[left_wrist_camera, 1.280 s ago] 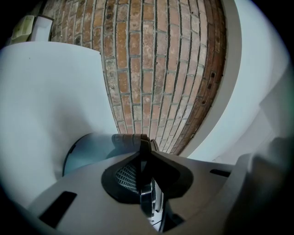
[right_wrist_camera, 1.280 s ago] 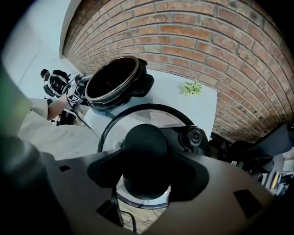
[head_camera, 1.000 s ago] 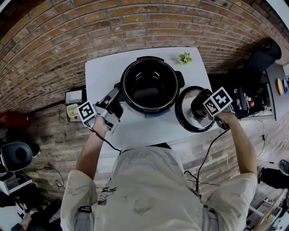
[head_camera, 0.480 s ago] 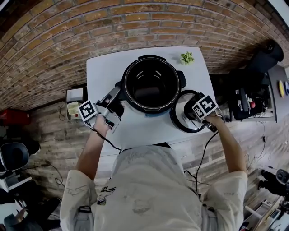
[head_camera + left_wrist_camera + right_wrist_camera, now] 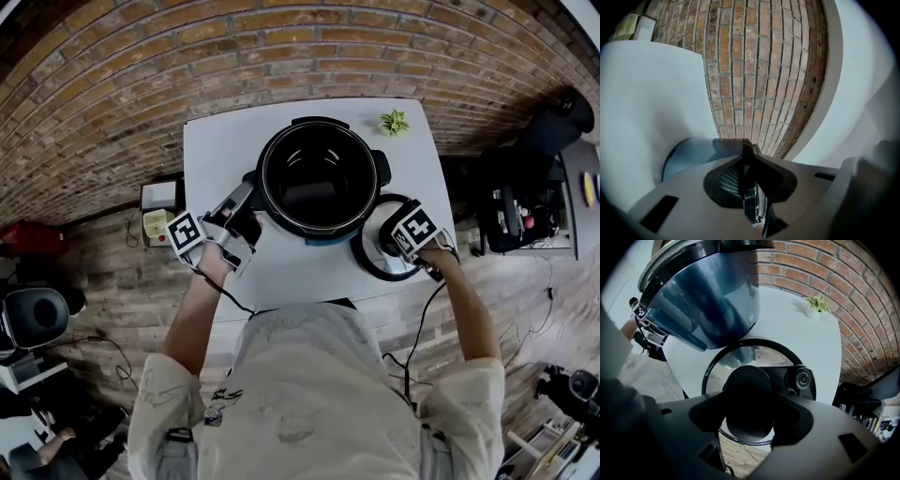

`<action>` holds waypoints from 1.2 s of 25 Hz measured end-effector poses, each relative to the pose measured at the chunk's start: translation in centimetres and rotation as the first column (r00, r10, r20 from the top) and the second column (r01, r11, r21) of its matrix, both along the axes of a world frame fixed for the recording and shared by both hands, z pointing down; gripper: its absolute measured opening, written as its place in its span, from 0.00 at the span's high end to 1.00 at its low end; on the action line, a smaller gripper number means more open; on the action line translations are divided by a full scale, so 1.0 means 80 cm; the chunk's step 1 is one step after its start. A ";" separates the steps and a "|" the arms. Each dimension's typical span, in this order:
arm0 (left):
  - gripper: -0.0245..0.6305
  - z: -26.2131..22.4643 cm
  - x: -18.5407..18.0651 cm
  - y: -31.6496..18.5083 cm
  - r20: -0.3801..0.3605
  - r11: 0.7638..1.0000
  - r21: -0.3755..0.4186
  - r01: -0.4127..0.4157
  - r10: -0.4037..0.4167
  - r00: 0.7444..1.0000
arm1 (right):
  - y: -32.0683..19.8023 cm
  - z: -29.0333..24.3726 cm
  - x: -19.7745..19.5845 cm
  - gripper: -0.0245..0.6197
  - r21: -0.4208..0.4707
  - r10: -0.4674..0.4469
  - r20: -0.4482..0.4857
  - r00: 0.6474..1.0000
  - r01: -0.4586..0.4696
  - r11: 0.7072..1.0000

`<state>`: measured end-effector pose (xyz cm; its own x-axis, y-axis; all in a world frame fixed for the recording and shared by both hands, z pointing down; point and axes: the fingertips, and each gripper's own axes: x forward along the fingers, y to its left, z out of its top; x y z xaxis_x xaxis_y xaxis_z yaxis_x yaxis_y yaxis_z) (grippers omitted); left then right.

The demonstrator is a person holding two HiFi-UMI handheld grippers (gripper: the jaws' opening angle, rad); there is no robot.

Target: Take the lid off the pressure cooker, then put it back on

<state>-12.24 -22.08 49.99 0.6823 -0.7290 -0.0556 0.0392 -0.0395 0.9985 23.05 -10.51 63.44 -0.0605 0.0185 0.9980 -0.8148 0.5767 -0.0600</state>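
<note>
One white table (image 5: pixel 216 159) is set against a brick wall (image 5: pixel 112 84), seen from above. The pressure cooker (image 5: pixel 317 183) is placed mid-table, uncovered, with the pot dark inside. The lid (image 5: pixel 373 261), glass with a black rim, is located just right of the cooker at the table's near right edge. Part of it is seen past that edge, and floor planks are visible through the glass in the right gripper view. Whether the lid is resting on the table cannot be told. The left gripper (image 5: pixel 246 204) is held level at the cooker's left side. Its jaws are nearly together, clamped on the thin edge of the side handle (image 5: pixel 744 157). The right gripper (image 5: pixel 405 240) is pointed straight down over the lid. Its jaws are spread wide and closed around the round black knob (image 5: pixel 747 401), which fills the gap between them, so the lid is gripped by its knob. A round valve (image 5: pixel 800 379) is seen on the lid just beside the knob. A small green plant (image 5: pixel 394 122) is placed at the table's far right corner, well apart from both grippers.
</note>
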 end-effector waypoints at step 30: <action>0.86 0.000 0.000 0.000 -0.009 1.000 0.001 0.013 -0.013 1.000 | 0.000 0.001 0.000 0.51 0.008 -0.002 -0.001 1.000 0.002 1.000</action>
